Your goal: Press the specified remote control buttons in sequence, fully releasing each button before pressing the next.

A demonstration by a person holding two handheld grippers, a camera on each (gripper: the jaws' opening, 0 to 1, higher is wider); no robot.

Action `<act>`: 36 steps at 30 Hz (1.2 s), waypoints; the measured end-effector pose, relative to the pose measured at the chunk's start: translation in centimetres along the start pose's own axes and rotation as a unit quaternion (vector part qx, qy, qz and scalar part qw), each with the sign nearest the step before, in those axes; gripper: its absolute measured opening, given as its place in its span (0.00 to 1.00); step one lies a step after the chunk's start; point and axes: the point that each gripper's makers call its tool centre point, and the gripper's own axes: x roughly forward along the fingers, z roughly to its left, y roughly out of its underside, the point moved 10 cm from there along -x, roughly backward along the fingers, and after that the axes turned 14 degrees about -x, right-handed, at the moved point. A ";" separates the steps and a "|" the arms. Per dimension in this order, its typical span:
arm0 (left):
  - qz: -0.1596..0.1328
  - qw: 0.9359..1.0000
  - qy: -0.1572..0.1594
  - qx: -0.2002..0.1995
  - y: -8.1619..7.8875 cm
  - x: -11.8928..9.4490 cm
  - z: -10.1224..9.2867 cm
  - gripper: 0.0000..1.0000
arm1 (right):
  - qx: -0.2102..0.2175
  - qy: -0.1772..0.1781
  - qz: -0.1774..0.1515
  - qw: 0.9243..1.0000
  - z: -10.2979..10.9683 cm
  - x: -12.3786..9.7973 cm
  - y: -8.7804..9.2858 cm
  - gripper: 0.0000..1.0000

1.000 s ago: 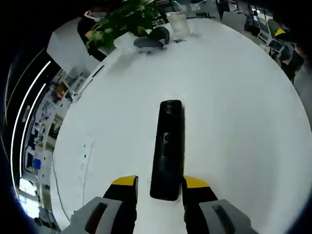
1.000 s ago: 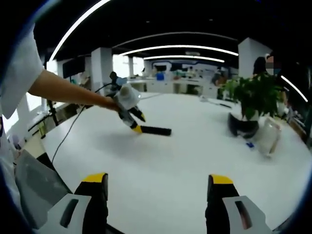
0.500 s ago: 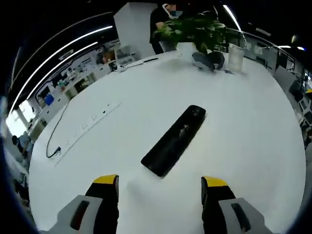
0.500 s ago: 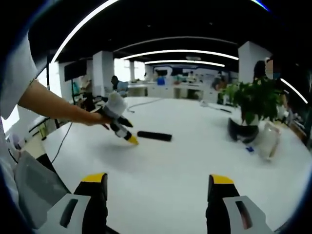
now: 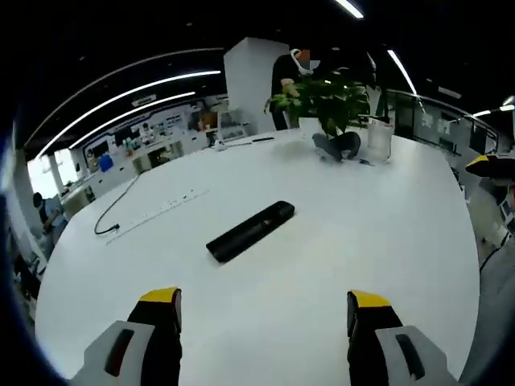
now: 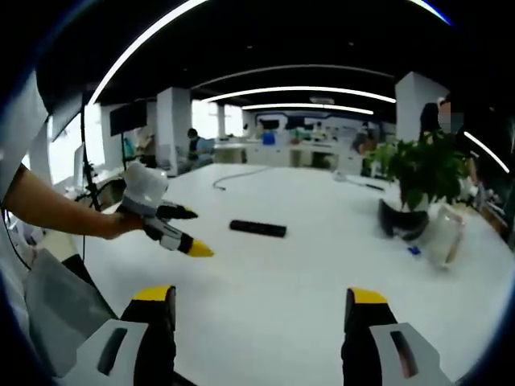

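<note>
A long black remote control [image 5: 251,231] lies flat on the white table [image 5: 322,265], angled from lower left to upper right in the left gripper view. My left gripper [image 5: 264,310] is open, well back from the remote, with nothing between its yellow-tipped fingers. In the right gripper view the remote [image 6: 257,228] is small and far off at mid-table. There the left gripper [image 6: 185,232] shows at the left, held in a person's hand, apart from the remote. My right gripper [image 6: 261,305] stands open over bare table near the front edge.
A potted plant [image 5: 326,96] with a dark object at its base and a clear container [image 5: 378,138] stand at the far side of the table. A white power strip with a cable [image 5: 153,213] lies at the left. Office desks and a person are beyond.
My left gripper has opened, let go of the remote and drawn back and up from it. The remote stays on the table. The right gripper has hardly moved.
</note>
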 end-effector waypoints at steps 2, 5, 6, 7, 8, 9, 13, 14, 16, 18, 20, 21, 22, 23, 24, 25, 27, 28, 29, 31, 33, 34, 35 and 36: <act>-0.008 1.000 0.001 -0.005 -0.1 -1.1 -0.2 0.93 | 0.003 0.001 -0.008 1.000 -0.1 -0.1 -0.1 0.86; -0.023 1.000 -0.004 -0.017 -0.4 -2.6 -0.4 0.94 | 0.004 0.002 -0.014 1.000 -0.1 -0.2 -0.2 0.87; -0.027 0.999 -0.005 -0.019 -0.4 -2.9 -0.5 0.96 | 0.005 0.003 -0.015 1.000 -0.1 -0.2 -0.1 0.87; -0.032 0.999 -0.008 -0.023 -0.5 -3.3 -0.5 0.98 | 0.006 0.003 -0.016 1.000 -0.1 -0.2 -0.1 0.88; -0.037 0.999 -0.010 -0.027 -0.5 -3.9 -0.6 1.00 | 0.007 0.003 -0.017 1.000 -0.1 -0.2 -0.1 0.88; -0.044 0.998 -0.015 -0.032 -0.6 -4.6 -0.6 1.00 | 0.008 0.002 -0.018 1.000 -0.1 -0.3 -0.2 0.89; -0.069 0.996 -0.031 -0.046 -0.5 -6.7 -0.6 1.00 | 0.004 0.002 -0.022 1.000 0.0 -0.4 -0.2 0.91; -0.072 0.995 -0.038 -0.052 -0.4 -7.5 -0.6 1.00 | 0.003 0.003 -0.024 1.000 0.0 -0.4 -0.2 0.91; -0.074 0.994 -0.044 -0.060 -0.2 -8.4 -0.6 1.00 | 0.003 0.002 -0.026 1.000 0.0 -0.5 -0.2 0.92; -0.082 0.993 -0.057 -0.070 0.3 -9.9 -0.7 1.00 | 0.005 0.004 -0.029 1.000 -0.1 -0.5 -0.2 0.94; -0.087 0.991 -0.064 -0.077 1.0 -11.1 -0.8 1.00 | 0.010 0.006 -0.031 0.999 -0.2 -0.6 -0.2 0.96; -0.084 0.990 -0.068 -0.086 1.3 -11.8 -0.8 1.00 | 0.011 0.009 -0.032 0.999 -0.2 -0.6 -0.2 0.97; -0.081 0.989 -0.070 -0.099 1.6 -12.3 -0.8 1.00 | 0.011 0.010 -0.032 0.999 -0.2 -0.6 -0.2 0.97; -0.085 0.988 -0.070 -0.109 1.7 -12.9 -0.9 1.00 | 0.011 0.011 -0.033 0.999 -0.2 -0.6 -0.3 0.97; -0.097 0.985 -0.072 -0.121 1.7 -13.6 -1.0 1.00 | 0.012 0.010 -0.033 0.999 -0.1 -0.6 -0.3 0.98; -0.103 0.984 -0.075 -0.126 1.7 -14.2 -1.0 1.00 | 0.011 0.011 -0.033 0.999 -0.1 -0.6 -0.3 0.98; -0.113 0.981 -0.082 -0.131 1.5 -15.7 -1.5 1.00 | 0.009 0.015 -0.033 0.999 0.0 -0.6 -0.3 0.99; -0.116 0.981 -0.083 -0.134 1.7 -16.1 -1.2 1.00 | 0.009 0.016 -0.032 0.999 0.0 -0.7 -0.3 0.99; -0.117 0.980 -0.084 -0.137 1.9 -16.7 -1.2 1.00 | 0.009 0.017 -0.032 0.999 0.0 -0.7 -0.4 0.99; -0.124 0.978 -0.094 -0.137 2.2 -17.6 -1.3 1.00 | 0.011 0.019 -0.032 0.999 0.0 -0.7 -0.3 0.99; -0.128 0.977 -0.107 -0.131 2.9 -18.5 -1.4 1.00 | 0.011 0.020 -0.029 0.999 0.1 -0.7 -0.3 0.99; -0.131 0.976 -0.111 -0.134 3.2 -18.8 -1.4 1.00 | 0.011 0.021 -0.028 0.999 0.1 -0.7 -0.3 0.99; -0.139 0.974 -0.111 -0.141 3.5 -19.1 -1.3 1.00 | 0.011 0.023 -0.028 0.999 0.1 -0.8 -0.3 0.99; -0.134 0.972 -0.108 -0.160 4.1 -19.3 -1.3 1.00 | 0.011 0.025 -0.028 0.999 0.1 -0.8 -0.3 0.99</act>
